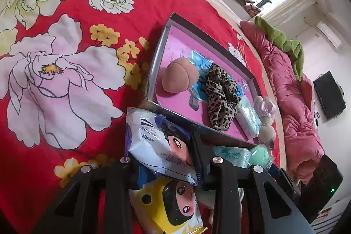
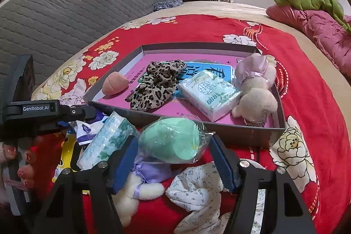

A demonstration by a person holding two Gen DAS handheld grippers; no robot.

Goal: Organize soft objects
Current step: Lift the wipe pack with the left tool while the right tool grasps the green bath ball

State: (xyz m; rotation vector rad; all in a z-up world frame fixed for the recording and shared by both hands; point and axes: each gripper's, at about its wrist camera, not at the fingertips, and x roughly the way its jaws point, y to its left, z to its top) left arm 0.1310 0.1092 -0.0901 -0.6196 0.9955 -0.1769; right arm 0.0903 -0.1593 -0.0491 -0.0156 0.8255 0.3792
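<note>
Red flowered bedspread (image 2: 307,71) covers the bed; a grey quilted headboard (image 2: 65,6) stands behind it and a pink quilt (image 2: 318,27) lies bunched along the far right side. A shallow grey tray (image 2: 258,138) with a pink floor sits on the bedspread.

Inside the tray: a peach-coloured plush (image 2: 115,86) at the left, a leopard-print scrunchie (image 2: 155,86) beside it, a tissue pack (image 2: 208,95) right of the scrunchie, and a cream plush toy (image 2: 256,91) in a lilac dress against the right wall, touching the tissue pack.

Outside the tray, along its near wall: a green plush in clear wrap (image 2: 171,142), a second tissue pack (image 2: 105,142) just to its left, a cream toy with a purple ribbon (image 2: 140,188) and a white flowered cloth (image 2: 197,190) nearer the camera.

Right gripper (image 2: 173,159): jaws spread wide, one finger on each side of the green plush; contact cannot be confirmed.

Left gripper (image 1: 159,159): fingers clamped on a white wipes pack (image 1: 151,142), which is held near the tray's corner. A yellow wipes pack (image 1: 166,205) lies below it.
</note>
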